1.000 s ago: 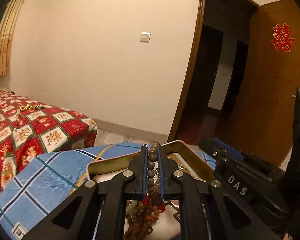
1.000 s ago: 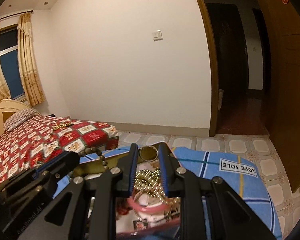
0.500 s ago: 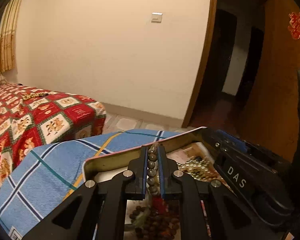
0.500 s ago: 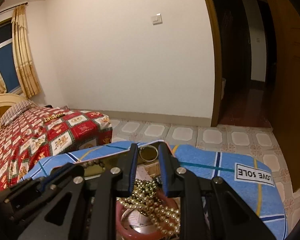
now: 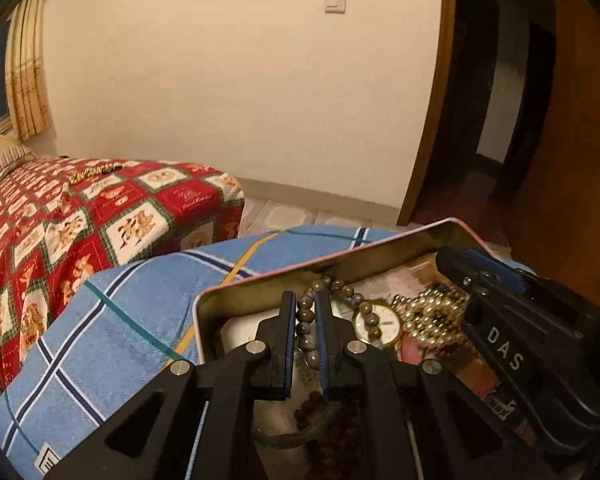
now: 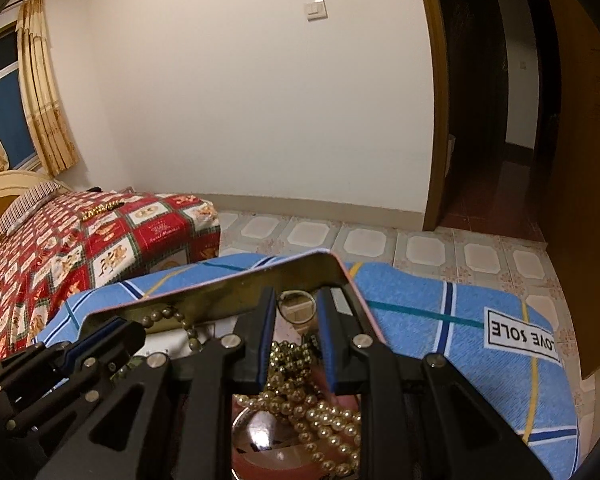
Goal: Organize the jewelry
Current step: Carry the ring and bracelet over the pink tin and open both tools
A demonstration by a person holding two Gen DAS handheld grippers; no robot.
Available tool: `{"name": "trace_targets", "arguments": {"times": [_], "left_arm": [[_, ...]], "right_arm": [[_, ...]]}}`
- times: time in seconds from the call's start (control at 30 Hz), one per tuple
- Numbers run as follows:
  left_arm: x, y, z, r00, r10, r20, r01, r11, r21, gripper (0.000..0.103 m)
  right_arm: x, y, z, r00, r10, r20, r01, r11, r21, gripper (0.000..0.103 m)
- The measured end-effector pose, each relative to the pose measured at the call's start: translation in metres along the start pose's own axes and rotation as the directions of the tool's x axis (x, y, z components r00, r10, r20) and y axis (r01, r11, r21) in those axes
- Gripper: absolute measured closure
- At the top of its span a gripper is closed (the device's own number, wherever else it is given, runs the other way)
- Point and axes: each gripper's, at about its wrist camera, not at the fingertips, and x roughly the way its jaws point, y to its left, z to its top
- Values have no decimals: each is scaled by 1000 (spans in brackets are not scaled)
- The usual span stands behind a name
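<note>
Bead strand [image 5: 305, 322]: dull brown-grey round beads, clamped in left gripper [image 5: 303, 312], trailing over a watch [image 5: 381, 324] inside open metal tin [image 5: 236, 300] on blue checked cloth [image 5: 112, 320]. Right gripper [image 6: 296, 312] pinches a metal ring [image 6: 297, 307], apparently; pearls [image 6: 312, 412] below.

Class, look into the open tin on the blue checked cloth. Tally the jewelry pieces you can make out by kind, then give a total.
bead strings: 3 (dark-bead string, pearl string, brown wooden-bead string)
wristwatch: 1
pink bangle: 1
metal ring: 1
Total: 6 visible; more may lie hidden underneath.
</note>
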Motion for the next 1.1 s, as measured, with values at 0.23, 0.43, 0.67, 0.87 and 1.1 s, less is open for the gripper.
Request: {"name": "trace_targets", "arguments": {"times": [0.23, 0.43, 0.67, 0.87, 1.1], "left_arm": [[4, -1, -2, 1000, 9, -16, -9, 1000, 7, 94], [4, -1, -2, 1000, 15, -20, -15, 1000, 12, 94], [4, -2, -2, 1000, 21, -19, -20, 1000, 20, 94], [6, -1, -2, 999, 22, -36, -21, 1000, 21, 94], [8, 3, -2, 998, 6, -56, -5, 1000, 5, 94]], "right_arm": [[4, 5, -1, 1000, -20, -15, 20, 999, -30, 79], [5, 12, -3, 1000, 3, -25, -5, 999, -51, 79], [8, 11, -5, 999, 14, -44, -16, 999, -44, 79], [10, 10, -8, 997, 32, -66, -34, 999, -32, 76], [10, 10, -9, 995, 66, -69, -68, 998, -14, 70]]}}
